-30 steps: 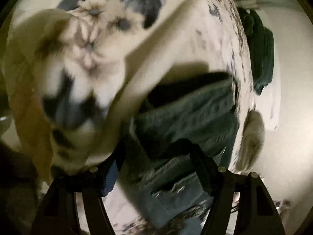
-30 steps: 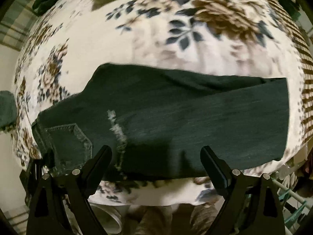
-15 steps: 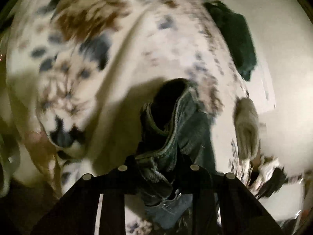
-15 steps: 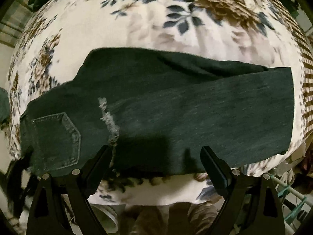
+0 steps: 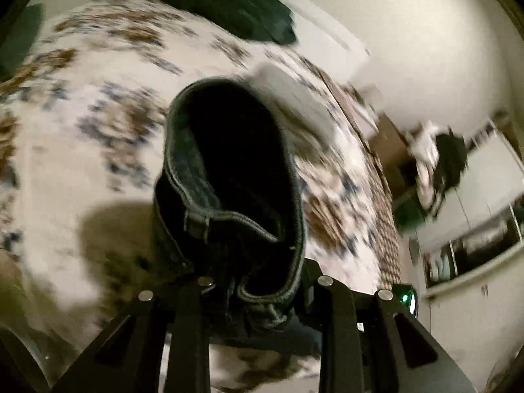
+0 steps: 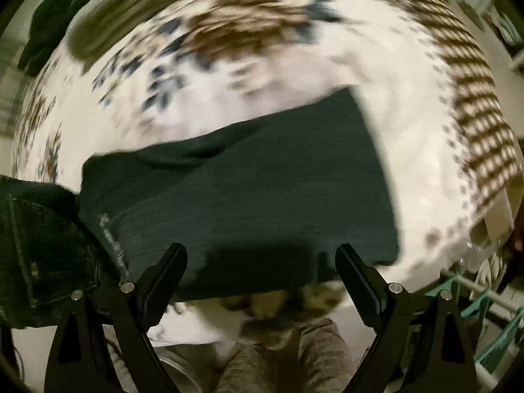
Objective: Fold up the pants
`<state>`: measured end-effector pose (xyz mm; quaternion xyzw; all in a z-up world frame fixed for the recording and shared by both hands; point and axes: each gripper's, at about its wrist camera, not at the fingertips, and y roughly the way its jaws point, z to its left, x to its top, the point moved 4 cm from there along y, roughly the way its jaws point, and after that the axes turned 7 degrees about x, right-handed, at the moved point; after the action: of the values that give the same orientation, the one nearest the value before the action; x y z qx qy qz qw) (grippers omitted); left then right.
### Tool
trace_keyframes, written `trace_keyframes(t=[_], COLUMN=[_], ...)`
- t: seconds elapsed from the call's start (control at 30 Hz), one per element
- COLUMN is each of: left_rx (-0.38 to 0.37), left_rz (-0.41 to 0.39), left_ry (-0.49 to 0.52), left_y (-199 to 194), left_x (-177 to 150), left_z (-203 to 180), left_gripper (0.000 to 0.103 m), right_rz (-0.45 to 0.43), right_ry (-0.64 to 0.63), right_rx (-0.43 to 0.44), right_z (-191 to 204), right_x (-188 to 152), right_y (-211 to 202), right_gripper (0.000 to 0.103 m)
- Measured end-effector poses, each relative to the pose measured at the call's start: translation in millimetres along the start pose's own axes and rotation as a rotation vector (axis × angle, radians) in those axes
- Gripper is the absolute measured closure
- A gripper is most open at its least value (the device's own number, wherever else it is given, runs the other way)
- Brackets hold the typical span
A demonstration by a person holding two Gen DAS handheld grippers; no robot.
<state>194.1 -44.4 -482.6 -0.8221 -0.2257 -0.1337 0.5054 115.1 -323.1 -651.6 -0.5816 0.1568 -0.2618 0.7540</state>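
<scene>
Change since a second ago: waistband raised off the bed and swung up in front of the left lens; leg panel in the right view now slanted and more blurred.
Left wrist view, pants (image 5: 235, 177): dark denim, waistband gaping open like a mouth, belt loop facing the lens, hanging above the floral bedspread (image 5: 82, 137).
Left wrist view, left gripper (image 5: 258, 281): clenched on the bunched waistband, cloth filling the gap between the fingers.
Left wrist view, surroundings: dark folded clothes (image 5: 229, 9) near the far edge of the bed, well apart.
Right wrist view, pants: legs lying flat across the middle of the bed, hem toward the right edge, back pocket (image 6: 49, 249) lifted at the left edge.
Right wrist view, right gripper (image 6: 262, 262): released, jaws wide, hovering near the front edge, holding nothing.
Meaning for the task: likely a lengthwise fold starting, waist carried toward the hem; fold not yet laid.
</scene>
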Motion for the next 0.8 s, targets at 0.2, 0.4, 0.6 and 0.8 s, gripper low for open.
trace_keyframes(t=[0.2,0.4,0.6,0.8], left_rx=[0.025,0.12,0.164,0.322], left_rz=[0.171,0.443,0.389,0.309], left_ry=[0.147,0.232,0.235,0.23], left_y=[75,128,90,76], left_x=[-58,-108,-97,-72], left_z=[-66,-75,-63,-14], left_gripper=[0.08,0.073,0.03,0.03], right_rz=[-0.026,-0.014,0.056,0.137], right_ry=[0.064,0.08,-0.025,-0.121], right_rx=[0.009,0.129,0.328,0.373], right_z=[-68,-87,-39,4], right_x=[10,26,44,54], right_y=[-25,-28,-12,26], right_gripper=[0.009,0.009,0.009,0.009])
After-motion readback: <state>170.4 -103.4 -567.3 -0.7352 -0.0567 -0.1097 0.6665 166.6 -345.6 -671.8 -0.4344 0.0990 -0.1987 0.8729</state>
